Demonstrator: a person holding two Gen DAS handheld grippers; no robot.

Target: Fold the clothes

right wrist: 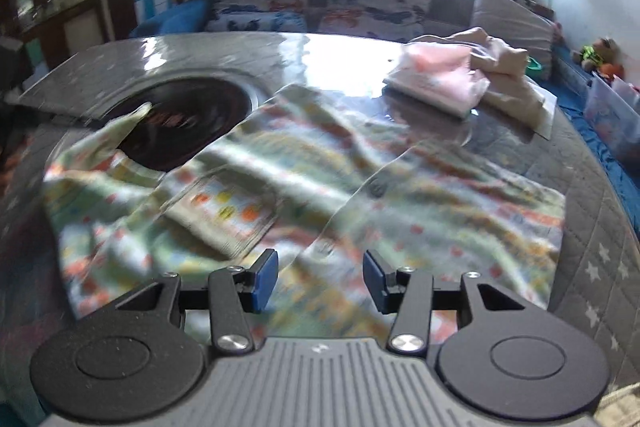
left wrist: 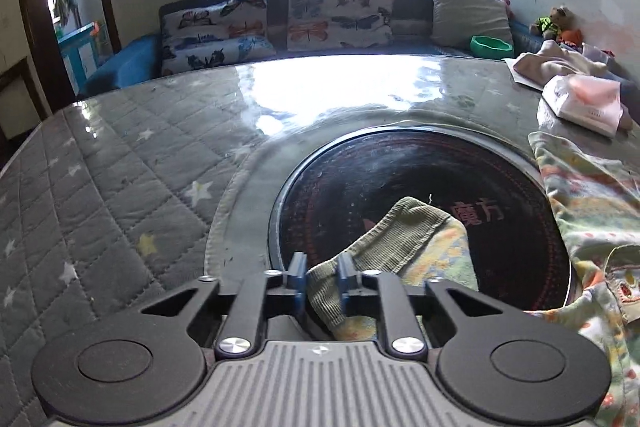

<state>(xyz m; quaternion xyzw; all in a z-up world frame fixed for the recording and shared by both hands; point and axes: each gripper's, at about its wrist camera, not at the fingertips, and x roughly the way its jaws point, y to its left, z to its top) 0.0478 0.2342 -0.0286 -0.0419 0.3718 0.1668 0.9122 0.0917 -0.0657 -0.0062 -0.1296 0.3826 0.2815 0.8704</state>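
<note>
On the dark round plate (left wrist: pixel 420 187) set into the table top we read two red Chinese characters, 魔方, toward its right edge. The white packet (left wrist: pixel 584 103) near the table's far right corner carries small print that we cannot make out.

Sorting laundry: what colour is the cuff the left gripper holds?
Ribbed olive green cuff, clearest in the left wrist view.

right tongs (right wrist: pixel 321 281) hang open over the blurred patterned garment (right wrist: pixel 360 195) on the table (right wrist: pixel 592 227).
</note>
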